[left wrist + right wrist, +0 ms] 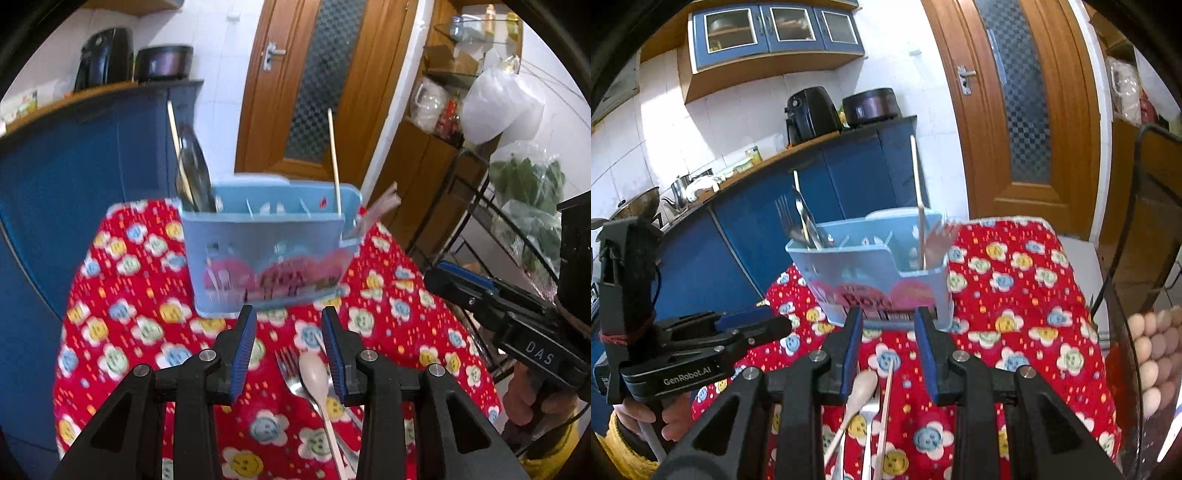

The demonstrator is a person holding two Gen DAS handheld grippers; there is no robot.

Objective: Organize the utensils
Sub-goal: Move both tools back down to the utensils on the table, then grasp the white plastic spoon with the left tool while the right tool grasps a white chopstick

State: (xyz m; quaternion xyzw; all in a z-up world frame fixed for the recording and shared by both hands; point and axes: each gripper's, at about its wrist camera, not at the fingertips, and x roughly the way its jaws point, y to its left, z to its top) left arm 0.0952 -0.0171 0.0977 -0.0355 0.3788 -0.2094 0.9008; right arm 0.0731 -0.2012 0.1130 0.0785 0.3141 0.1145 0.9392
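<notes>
A light blue utensil holder (266, 254) stands on a red flowered cloth (122, 332); it also shows in the right wrist view (875, 269). It holds metal utensils at its left end (192, 173), a chopstick (334, 158) and a pink fork (380, 206) at its right end. A metal fork (290, 373) and a white spoon (314, 376) lie on the cloth under my open, empty left gripper (290, 332). My right gripper (888, 332) is open and empty above a white spoon (862, 387) and a chopstick (884, 413).
Blue cabinets (55, 177) stand behind the table with appliances (107, 55) on top. A wooden door (325, 81) is beyond. A wire rack (517, 206) with bags stands at the right. A glass bowl of eggs (1152, 354) sits at the right.
</notes>
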